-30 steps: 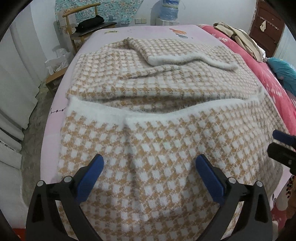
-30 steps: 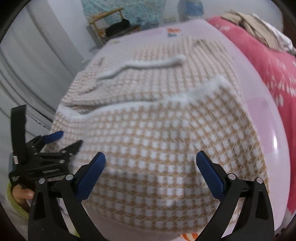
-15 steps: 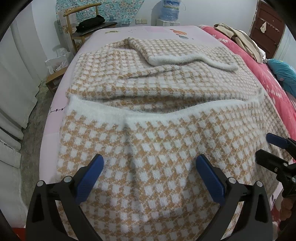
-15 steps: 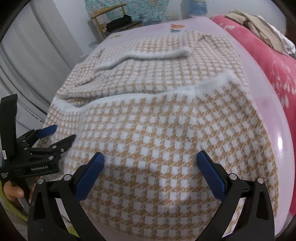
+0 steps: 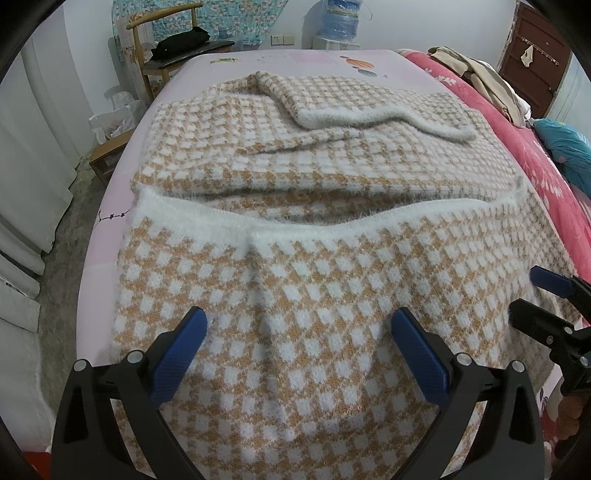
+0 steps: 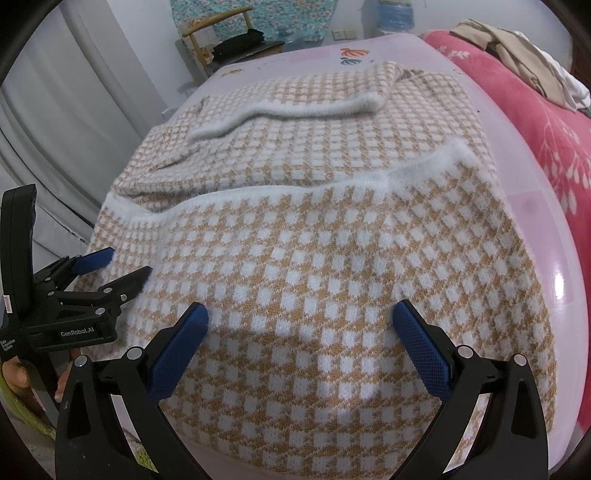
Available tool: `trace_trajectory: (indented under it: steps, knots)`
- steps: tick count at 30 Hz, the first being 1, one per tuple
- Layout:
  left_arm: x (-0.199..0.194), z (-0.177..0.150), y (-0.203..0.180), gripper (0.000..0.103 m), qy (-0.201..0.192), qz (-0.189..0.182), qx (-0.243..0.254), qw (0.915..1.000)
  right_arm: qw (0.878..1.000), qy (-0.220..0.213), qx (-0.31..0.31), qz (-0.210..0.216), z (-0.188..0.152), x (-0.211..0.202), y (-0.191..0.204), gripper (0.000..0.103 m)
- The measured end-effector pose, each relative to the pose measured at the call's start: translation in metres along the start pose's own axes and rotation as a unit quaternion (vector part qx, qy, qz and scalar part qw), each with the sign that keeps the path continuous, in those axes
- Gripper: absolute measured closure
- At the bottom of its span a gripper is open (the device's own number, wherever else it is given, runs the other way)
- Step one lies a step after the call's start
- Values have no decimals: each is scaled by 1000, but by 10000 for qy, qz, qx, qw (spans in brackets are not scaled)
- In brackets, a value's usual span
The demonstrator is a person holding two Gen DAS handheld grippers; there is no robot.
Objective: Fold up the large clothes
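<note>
A large tan-and-white checked knit garment (image 5: 325,280) with fluffy white trim lies spread on the pink bed, its near part folded up over the middle; it also shows in the right wrist view (image 6: 317,258). A sleeve with a white cuff (image 5: 384,114) is folded across the far part. My left gripper (image 5: 297,325) is open and empty just above the garment's near edge. My right gripper (image 6: 299,317) is open and empty over the near edge further right. The right gripper shows at the right of the left wrist view (image 5: 532,295); the left gripper shows at the left of the right wrist view (image 6: 122,269).
The pink bed (image 5: 103,236) ends at a left edge with grey floor and white curtains beyond. A red blanket (image 6: 535,122) with piled beige clothes (image 5: 476,74) runs along the right. A wooden chair (image 5: 162,48) and a water bottle (image 5: 341,18) stand behind the bed.
Both grippers have drifted slightly closer over the garment's near edge. The right gripper has come further into the left wrist view. The garment has not moved.
</note>
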State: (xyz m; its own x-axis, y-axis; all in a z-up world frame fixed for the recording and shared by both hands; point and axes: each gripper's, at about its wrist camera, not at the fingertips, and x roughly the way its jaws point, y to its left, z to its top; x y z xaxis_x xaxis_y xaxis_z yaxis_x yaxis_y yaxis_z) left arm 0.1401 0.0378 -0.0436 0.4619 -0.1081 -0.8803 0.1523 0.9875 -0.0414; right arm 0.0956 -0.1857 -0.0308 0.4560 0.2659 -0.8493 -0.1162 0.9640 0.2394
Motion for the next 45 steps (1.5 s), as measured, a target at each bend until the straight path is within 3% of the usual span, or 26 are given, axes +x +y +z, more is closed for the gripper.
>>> trace_trajectory:
  steps: [28,35,45]
  knots:
    - [-1,-3,0,4,-90,1,73,9999,10000,1,-2,-5,0,0,2,7]
    - [-1,-3,0,4,-110,-14,80,9999,9989,-186,391,202,5,-13,-6,7]
    - [0,-4,1,4,-114,-16,78,9999,9995,-85,319,-2,2,3,-11,7]
